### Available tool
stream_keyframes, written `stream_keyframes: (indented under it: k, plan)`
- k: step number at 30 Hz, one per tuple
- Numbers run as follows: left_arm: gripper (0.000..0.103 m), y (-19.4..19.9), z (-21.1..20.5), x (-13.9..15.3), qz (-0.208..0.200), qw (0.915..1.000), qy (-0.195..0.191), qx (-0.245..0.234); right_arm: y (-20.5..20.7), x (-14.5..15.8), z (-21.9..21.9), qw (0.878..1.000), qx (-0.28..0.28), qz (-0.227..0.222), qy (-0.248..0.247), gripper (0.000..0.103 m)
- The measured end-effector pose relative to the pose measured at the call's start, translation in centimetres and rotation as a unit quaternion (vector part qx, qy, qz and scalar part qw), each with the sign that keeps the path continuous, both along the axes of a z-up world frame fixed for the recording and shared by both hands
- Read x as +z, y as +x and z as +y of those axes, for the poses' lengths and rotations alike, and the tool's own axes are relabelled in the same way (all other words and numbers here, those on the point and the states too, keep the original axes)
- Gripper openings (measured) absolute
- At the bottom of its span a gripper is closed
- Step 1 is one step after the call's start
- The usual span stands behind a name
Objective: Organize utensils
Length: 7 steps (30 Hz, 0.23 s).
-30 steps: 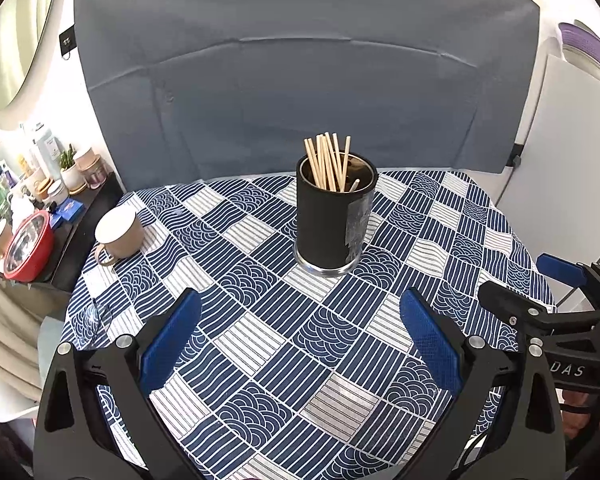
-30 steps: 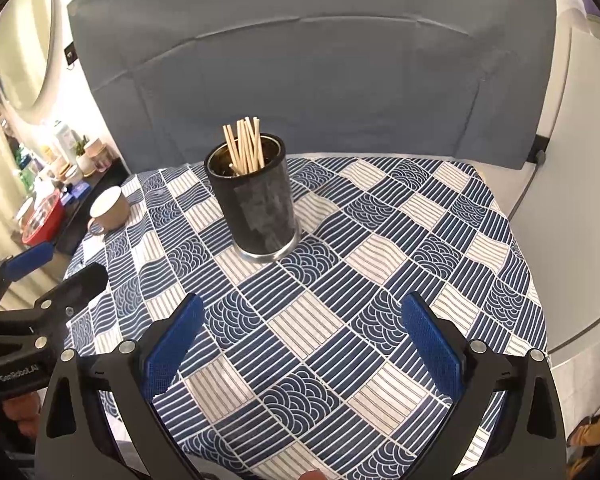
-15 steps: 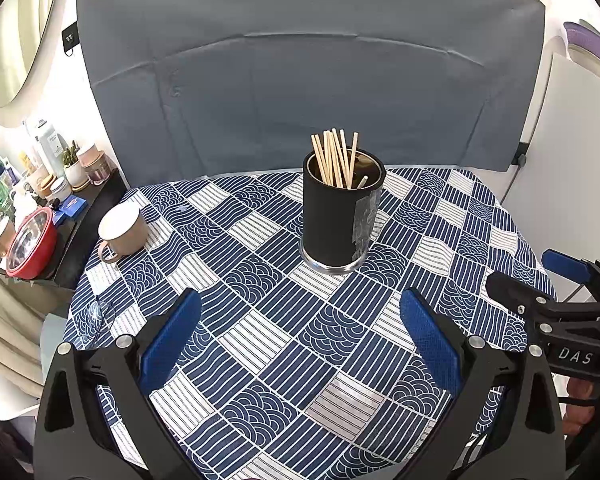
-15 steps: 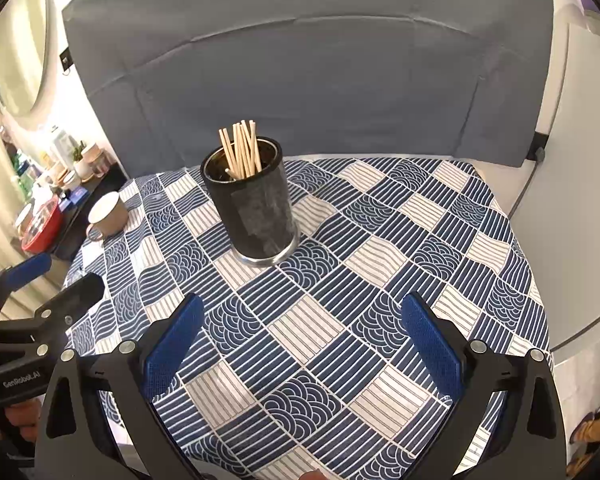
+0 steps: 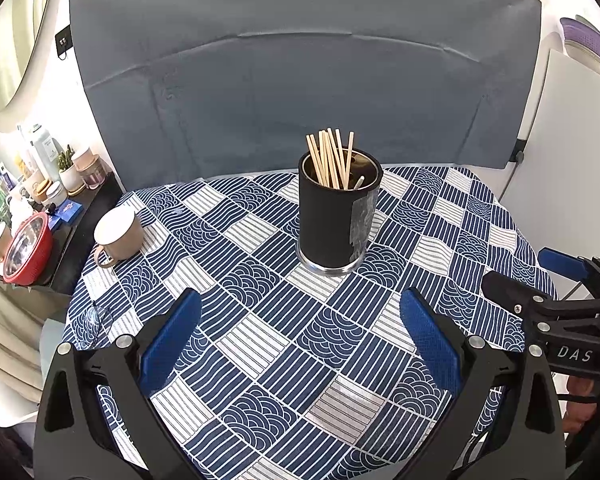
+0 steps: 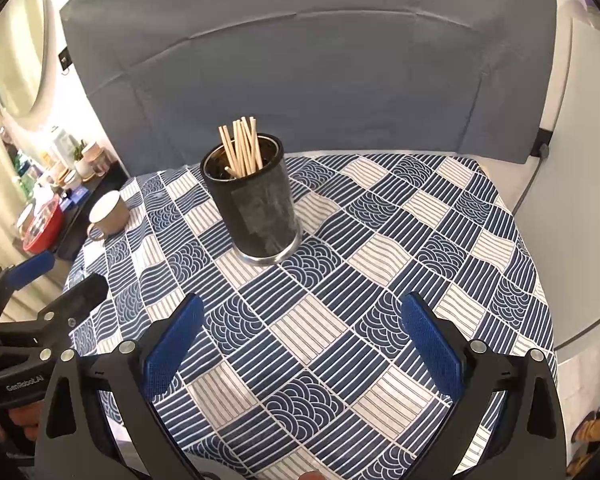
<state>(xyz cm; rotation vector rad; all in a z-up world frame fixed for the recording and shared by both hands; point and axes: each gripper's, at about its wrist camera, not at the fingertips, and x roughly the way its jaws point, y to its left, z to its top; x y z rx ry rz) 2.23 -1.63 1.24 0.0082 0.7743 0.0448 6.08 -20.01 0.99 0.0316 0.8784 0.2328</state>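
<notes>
A black cylindrical holder [image 5: 332,220] stands upright near the middle of the table, with several wooden chopsticks [image 5: 330,158] standing in it. It also shows in the right wrist view [image 6: 256,212], chopsticks [image 6: 242,146] included. My left gripper [image 5: 300,336] is open and empty, above the table's near side, well short of the holder. My right gripper [image 6: 300,340] is open and empty too, likewise short of the holder. Each gripper shows at the other view's edge: the right one [image 5: 540,276], the left one [image 6: 56,276].
A blue-and-white patterned tablecloth [image 5: 260,320] covers the table. A beige mug [image 5: 118,236] sits at its far left edge. A dark side shelf [image 5: 32,216] with a red bowl, jars and bottles stands to the left. A grey backdrop [image 5: 300,88] hangs behind.
Both grippers have drawn back and risen a little from the holder, which now looks smaller and farther. Both stayed open and empty.
</notes>
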Motion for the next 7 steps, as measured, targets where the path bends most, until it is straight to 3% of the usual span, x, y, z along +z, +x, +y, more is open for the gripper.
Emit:
stream_keyframes:
  k: [7]
  plan:
    - [0.097, 0.23, -0.06, 0.26, -0.006, 1.0, 0.003, -0.003, 0.43, -0.12, -0.22, 1.0, -0.003, 0.003, 0.004, 0.095]
